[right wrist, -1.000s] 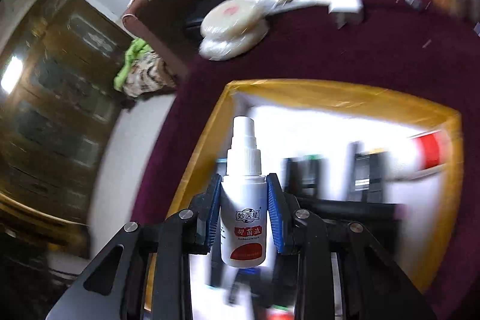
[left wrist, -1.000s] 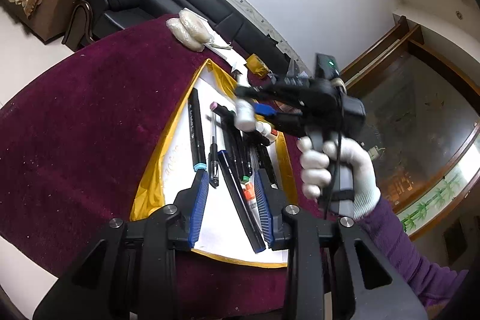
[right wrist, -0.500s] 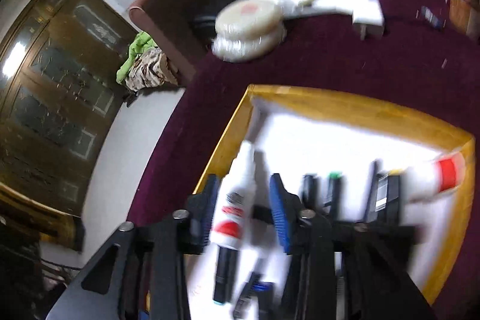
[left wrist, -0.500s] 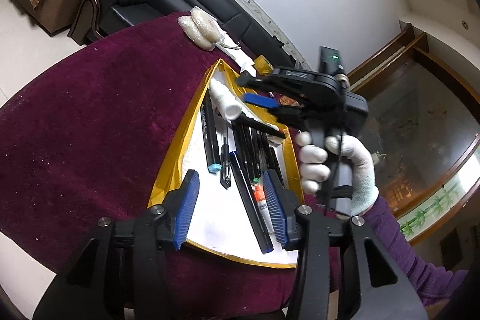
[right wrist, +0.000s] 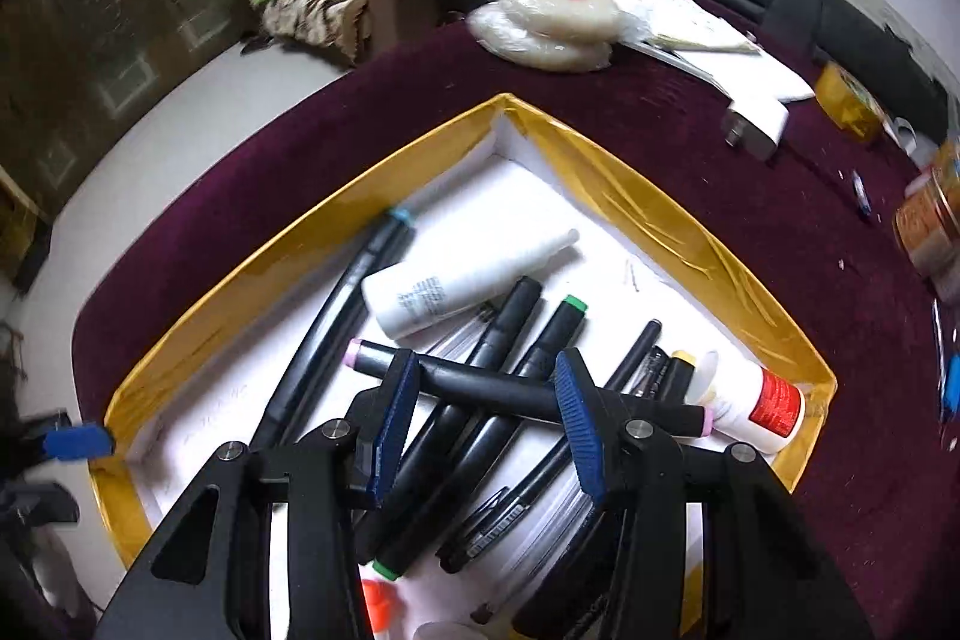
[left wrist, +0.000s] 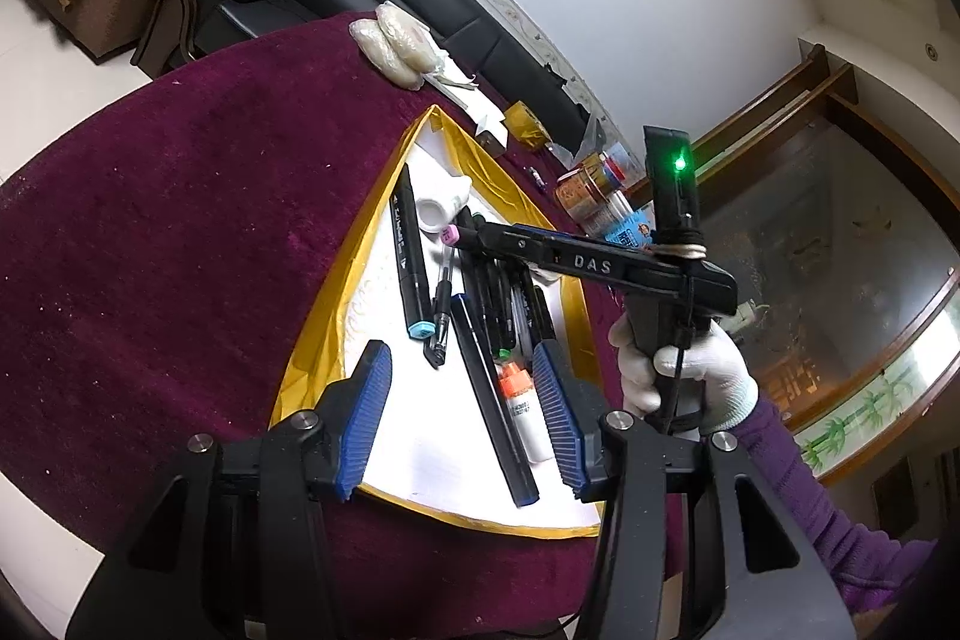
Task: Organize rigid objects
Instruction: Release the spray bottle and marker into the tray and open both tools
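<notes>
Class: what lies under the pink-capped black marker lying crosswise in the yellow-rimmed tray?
The pink-capped marker rests across several black markers, including a green-capped one. Whatever lies beneath that pile is covered.

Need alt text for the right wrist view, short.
The open right tool hovers empty over a yellow-rimmed tray on a maroon tablecloth. In the tray lie a white spray bottle, crossed black markers and a red-labelled bottle.

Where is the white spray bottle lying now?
In the right wrist view, the white spray bottle lies in the yellow-rimmed tray, left of centre, across the black markers.
</notes>
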`<state>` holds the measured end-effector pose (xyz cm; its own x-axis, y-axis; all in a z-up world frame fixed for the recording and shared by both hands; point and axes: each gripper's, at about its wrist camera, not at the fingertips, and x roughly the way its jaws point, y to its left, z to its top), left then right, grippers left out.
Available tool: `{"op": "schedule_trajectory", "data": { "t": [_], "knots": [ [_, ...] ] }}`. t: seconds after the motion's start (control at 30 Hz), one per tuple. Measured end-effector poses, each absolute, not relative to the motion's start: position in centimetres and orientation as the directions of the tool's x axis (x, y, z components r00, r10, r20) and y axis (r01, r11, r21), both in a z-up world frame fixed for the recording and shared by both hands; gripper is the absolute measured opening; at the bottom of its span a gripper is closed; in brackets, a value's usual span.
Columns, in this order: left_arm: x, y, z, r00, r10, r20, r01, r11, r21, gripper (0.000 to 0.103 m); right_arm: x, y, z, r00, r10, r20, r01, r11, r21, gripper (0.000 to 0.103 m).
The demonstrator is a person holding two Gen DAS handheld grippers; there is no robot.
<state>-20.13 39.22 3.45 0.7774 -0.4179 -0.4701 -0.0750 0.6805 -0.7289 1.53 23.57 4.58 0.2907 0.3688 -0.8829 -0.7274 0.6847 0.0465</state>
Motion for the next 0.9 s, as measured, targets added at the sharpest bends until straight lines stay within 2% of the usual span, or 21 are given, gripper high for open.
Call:
{"op": "schedule_trajectory", "data": {
  "t": [0.17, 0.3, 0.4, 0.6, 0.83, 0.9],
  "knots": [
    [-19.9, 39.1, 3.4, 0.774, -0.421, -0.473, -0.075, 0.681, -0.729, 0.047, 2.1, 21.8, 5.1, 0.328, 0.347, -0.879, -0.664, 0.746, 0.047, 0.043],
    [-19.7, 39.1, 3.1, 0.774, -0.425, -0.470, -0.077, 0.673, -0.736, 0.048, 3.9, 18.1, 5.0, 0.163, 0.509, -0.845, -0.472, 0.792, 0.386, 0.043],
    [-19.5, 39.0, 3.1, 0.775, -0.427, -0.466, -0.073, 0.673, -0.736, 0.052, 4.6, 17.4, 3.8, 0.104, 0.552, -0.827, -0.369, 0.794, 0.483, 0.043],
    [-19.7, 38.6, 3.4, 0.775, -0.429, -0.464, -0.068, 0.674, -0.736, 0.052, 6.6, 20.1, 3.5, 0.152, 0.562, -0.813, -0.339, 0.802, 0.491, 0.043],
    [-19.7, 38.6, 3.4, 0.774, -0.431, -0.464, -0.070, 0.670, -0.739, 0.052, 6.2, 23.7, 3.5, 0.135, 0.580, -0.803, -0.407, 0.772, 0.489, 0.043],
    [-19.7, 38.6, 3.3, 0.774, -0.433, -0.462, -0.069, 0.668, -0.741, 0.052, 5.8, 24.3, 3.6, 0.165, 0.542, -0.824, -0.422, 0.794, 0.438, 0.042]
  ]
}}
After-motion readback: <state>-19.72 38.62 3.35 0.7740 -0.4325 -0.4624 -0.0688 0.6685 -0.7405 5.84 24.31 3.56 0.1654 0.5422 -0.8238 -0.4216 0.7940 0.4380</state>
